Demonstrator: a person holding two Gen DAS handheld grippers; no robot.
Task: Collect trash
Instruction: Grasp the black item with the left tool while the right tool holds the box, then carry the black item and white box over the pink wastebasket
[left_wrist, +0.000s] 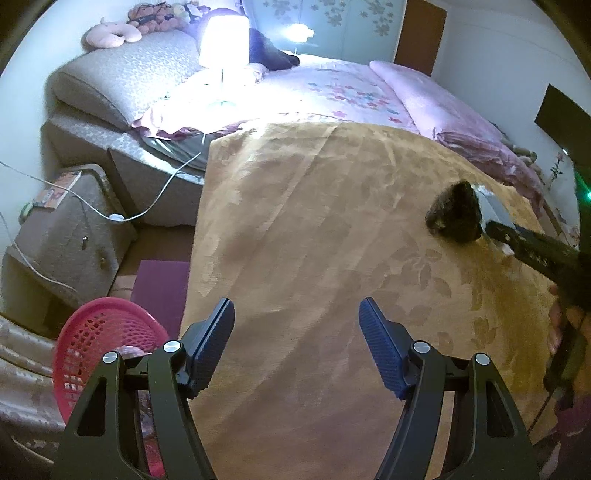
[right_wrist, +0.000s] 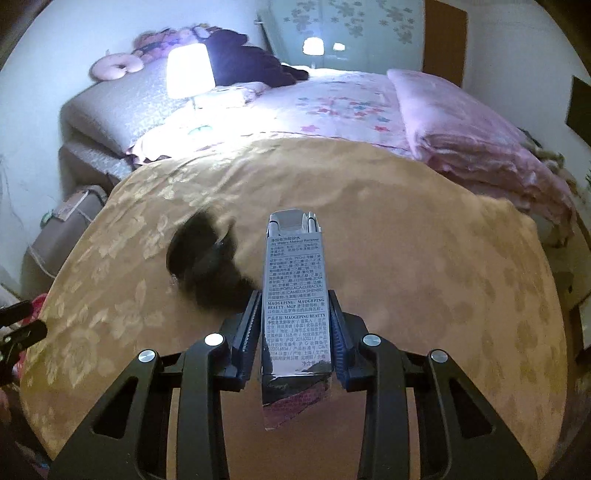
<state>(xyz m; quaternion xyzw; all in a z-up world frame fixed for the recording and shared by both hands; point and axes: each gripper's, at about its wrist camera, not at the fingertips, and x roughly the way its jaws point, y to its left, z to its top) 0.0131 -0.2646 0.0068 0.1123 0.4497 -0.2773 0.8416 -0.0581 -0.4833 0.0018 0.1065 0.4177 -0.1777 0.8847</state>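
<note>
Covering the near end of the bed, a golden floral-patterned bedspread (right_wrist: 406, 258) lay smooth under lamplight, with a pink flowered quilt (right_wrist: 332, 107) and a folded pink blanket (right_wrist: 472, 136) beyond it toward the headboard. A lit table lamp (left_wrist: 223, 40) stood on the bed near a grey pillow (left_wrist: 125, 74), and a pink neck pillow (left_wrist: 110, 35) and stuffed toys (left_wrist: 159, 16) sat along the wall. A white cable (left_wrist: 162, 192) trailed down the bedside to a grey padded stool (left_wrist: 70, 229).

The right hand-held gripper (right_wrist: 293, 325) was closed on a silver makeup-remover carton (right_wrist: 293, 288), its blue pads pressed against both long sides, the box pointing forward above the bedspread with its far flaps open. A dark, fuzzy, blurred object (right_wrist: 207, 266) lay on the bedspread just left of the carton; what it was could not be told.

The left hand-held gripper (left_wrist: 295, 343) hung wide open and empty over the bedspread's left edge. Below and to its left, on the floor beside the bed, stood a pink mesh wastebasket (left_wrist: 99, 343); something pinkish showed inside, too hidden to identify. A purple mat (left_wrist: 160, 291) lay on the floor next to it.
</note>
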